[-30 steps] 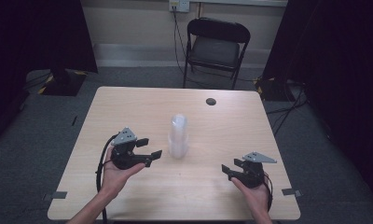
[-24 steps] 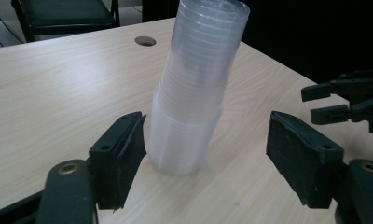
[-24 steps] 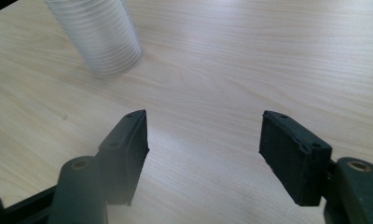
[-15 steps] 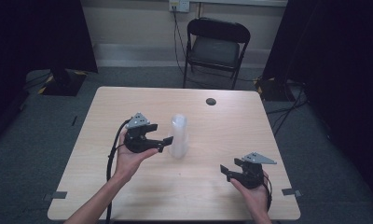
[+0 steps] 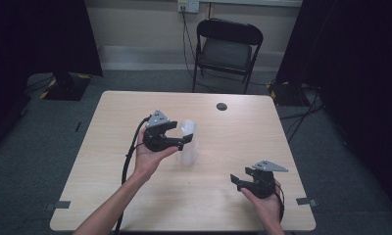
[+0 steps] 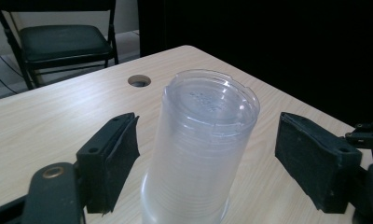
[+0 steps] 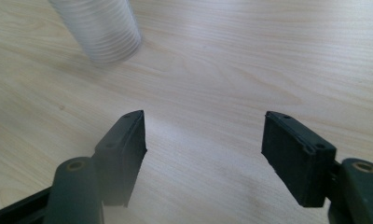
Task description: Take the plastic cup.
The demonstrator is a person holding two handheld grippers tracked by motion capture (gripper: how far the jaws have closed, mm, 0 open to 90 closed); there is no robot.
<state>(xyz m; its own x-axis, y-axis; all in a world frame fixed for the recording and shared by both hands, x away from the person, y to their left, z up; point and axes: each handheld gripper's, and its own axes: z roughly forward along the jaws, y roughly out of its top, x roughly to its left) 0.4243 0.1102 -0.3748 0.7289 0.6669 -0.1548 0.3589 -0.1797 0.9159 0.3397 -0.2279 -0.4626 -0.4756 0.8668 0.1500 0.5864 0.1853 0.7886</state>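
Observation:
A stack of clear plastic cups (image 5: 187, 142) stands upside down in the middle of the table. My left gripper (image 5: 184, 136) is open right at its left side, near the top of the stack. In the left gripper view the cup stack (image 6: 201, 144) stands between the two spread pads (image 6: 111, 161), touching neither. My right gripper (image 5: 235, 181) rests low near the table's front right, open and empty. In the right gripper view the base of the stack (image 7: 100, 30) shows far off beyond the open right gripper (image 7: 203, 156).
The wooden table (image 5: 110, 161) has a round cable hole (image 5: 221, 106) near its far edge. A black folding chair (image 5: 227, 49) stands behind the table. Dark curtains hang at both sides.
My left gripper has moved forward and to the right, from the near left of the table up to the cup stack, still open. The right gripper has stayed put.

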